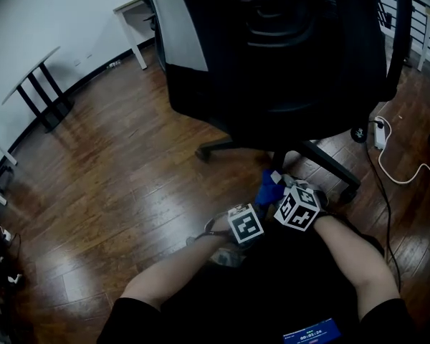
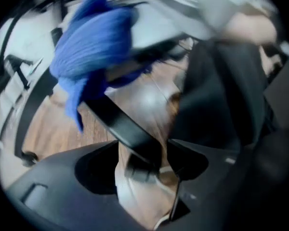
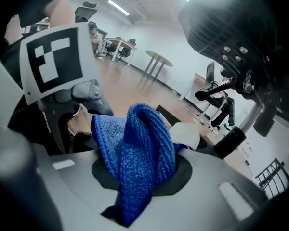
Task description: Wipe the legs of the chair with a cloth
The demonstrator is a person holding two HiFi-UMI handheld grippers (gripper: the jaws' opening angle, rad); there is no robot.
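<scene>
Cloth at the chair
Right gripper fingers clamp my blue cloth; left gripper fingers gape, chair leg at 11 o'clock.

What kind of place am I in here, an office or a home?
Most likely an open office: a black swivel chair on a wood floor, a white desk by the wall, and, in the right gripper view, more desks and chairs under ceiling strip lights.

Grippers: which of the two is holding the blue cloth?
The right gripper: the cloth is bunched between its jaws. The left gripper has its jaws open, with no cloth in them.
</scene>
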